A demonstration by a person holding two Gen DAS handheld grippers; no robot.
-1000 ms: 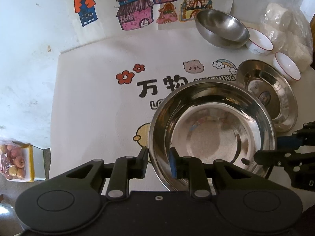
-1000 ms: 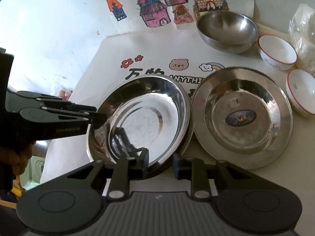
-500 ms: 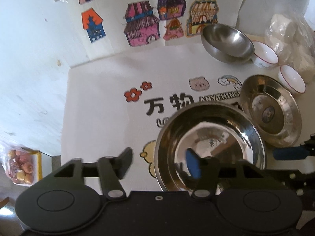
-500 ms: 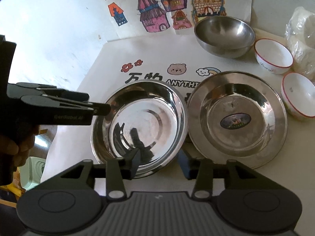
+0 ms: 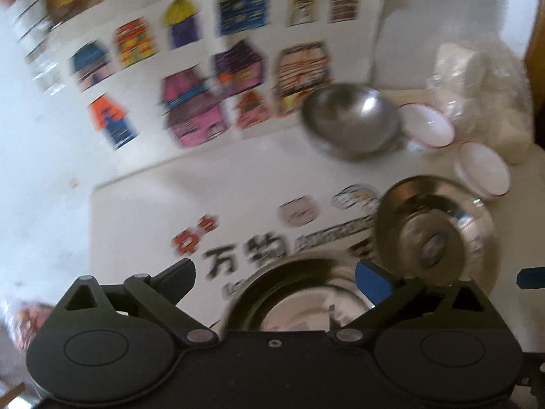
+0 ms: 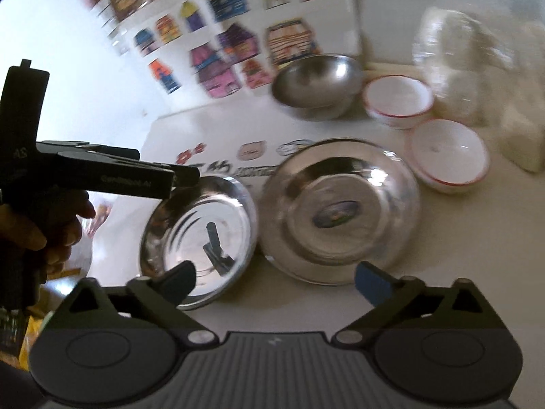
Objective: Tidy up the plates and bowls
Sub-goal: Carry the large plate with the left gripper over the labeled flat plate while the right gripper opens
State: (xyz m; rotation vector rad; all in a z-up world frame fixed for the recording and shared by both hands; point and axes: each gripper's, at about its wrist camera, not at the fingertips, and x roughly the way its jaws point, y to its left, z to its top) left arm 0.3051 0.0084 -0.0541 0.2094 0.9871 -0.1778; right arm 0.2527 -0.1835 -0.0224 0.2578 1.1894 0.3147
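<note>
The shiny, deep stainless-steel bowl (image 6: 199, 235) lies on the white printed mat (image 6: 218, 129), free of both tools. The right gripper (image 6: 276, 279), its jaws opening wide, stands just off the bowl's near rim with nothing pressed between the pads. The left gripper (image 5: 276, 277), likewise opening, holds nothing. Just right of the bowl lies a flat steel plate (image 6: 340, 211); beyond it are a round steel bowl (image 6: 316, 85) and two white red-rimmed bowls (image 6: 398, 100).
</note>
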